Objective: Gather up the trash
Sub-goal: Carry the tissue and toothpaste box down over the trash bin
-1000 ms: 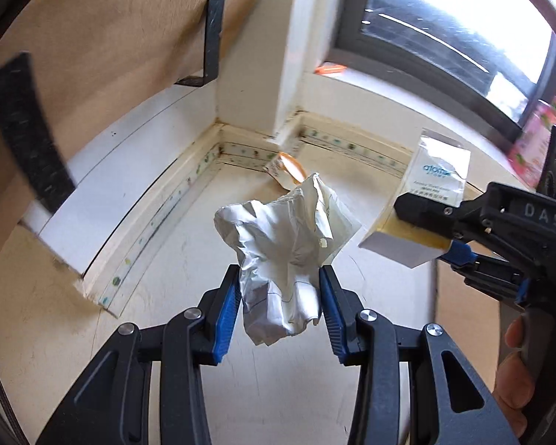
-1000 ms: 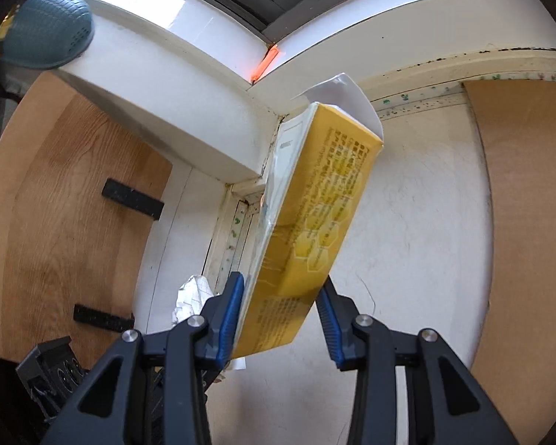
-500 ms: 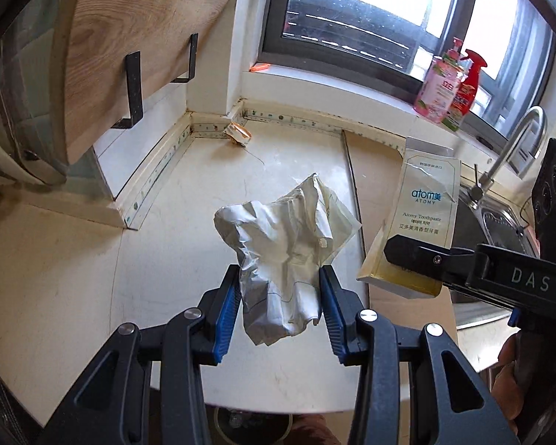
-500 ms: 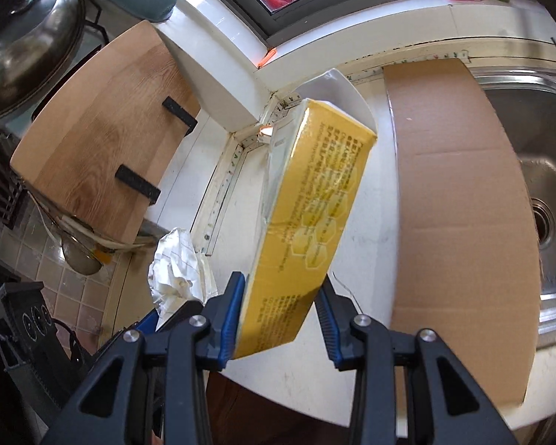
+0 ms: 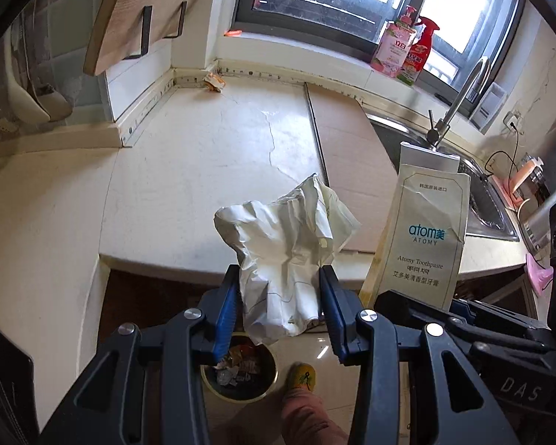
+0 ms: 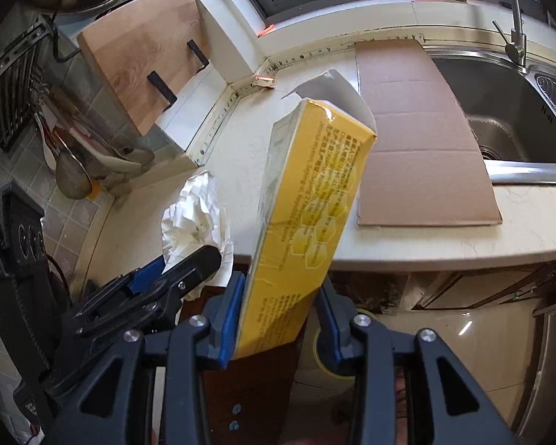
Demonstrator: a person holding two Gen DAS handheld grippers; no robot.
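My left gripper (image 5: 280,306) is shut on a crumpled white paper (image 5: 289,244), held off the counter's front edge above a round trash bin (image 5: 241,372) on the floor that holds several scraps. My right gripper (image 6: 280,315) is shut on a yellow and white toothpaste box (image 6: 307,215), tilted upright; the box also shows in the left wrist view (image 5: 424,241), just right of the paper. The paper and the left gripper show in the right wrist view (image 6: 192,218). A small orange wrapper (image 5: 214,82) lies in the counter's back corner.
The white counter (image 5: 204,155) carries a flat cardboard sheet (image 6: 415,129) beside a steel sink (image 6: 507,122) with a tap. A wooden cutting board (image 6: 144,63) leans at the left. Bottles (image 5: 404,50) stand on the window sill. A person's foot (image 5: 302,376) is beside the bin.
Both grippers have pulled back from the counter's back corner to beyond its front edge, still holding the paper and the box. The trash bin has come into view below.
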